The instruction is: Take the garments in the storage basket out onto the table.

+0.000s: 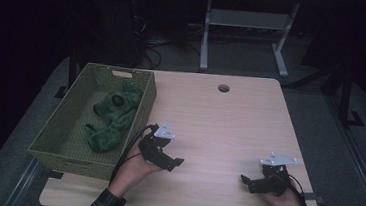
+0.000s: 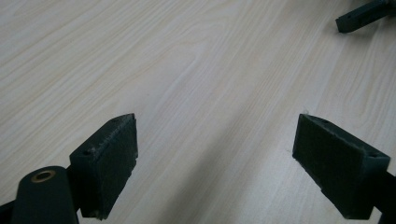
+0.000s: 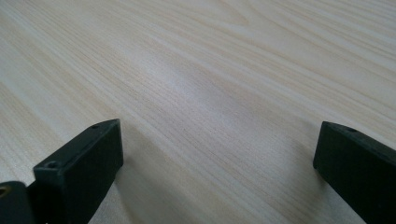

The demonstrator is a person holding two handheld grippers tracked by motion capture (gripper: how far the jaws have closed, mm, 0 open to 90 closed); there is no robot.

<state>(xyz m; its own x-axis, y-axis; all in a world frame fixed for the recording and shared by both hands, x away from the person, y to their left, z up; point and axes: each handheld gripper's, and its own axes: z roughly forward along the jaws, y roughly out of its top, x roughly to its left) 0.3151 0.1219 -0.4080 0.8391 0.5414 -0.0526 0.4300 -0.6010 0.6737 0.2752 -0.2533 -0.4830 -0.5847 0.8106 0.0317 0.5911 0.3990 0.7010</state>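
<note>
1. The left gripper (image 1: 173, 163) rests low over the table (image 1: 229, 122) at about 7 o'clock in the high view, just beside the near right corner of the green woven basket (image 1: 71, 118).
2. In the left gripper view its 2 black jaws stand wide apart, with bare pale wood between them and nothing held.
3. The right gripper (image 1: 245, 181) sits at about 5 o'clock in the high view, well apart from the left one, its tips pointing toward 9 o'clock.
4. In the right gripper view its jaws are spread wide too, with bare wood grain between them.
5. The tip of the right gripper also shows at 1 o'clock in the left gripper view.
6. The green plush toy (image 1: 112, 117) lies inside the basket, at about 10 o'clock from the left gripper, stretched from the basket's middle toward its far right corner and touching neither gripper.
7. A round hole (image 1: 223, 88) sits in the table top at 12 o'clock, near the far edge.
</note>
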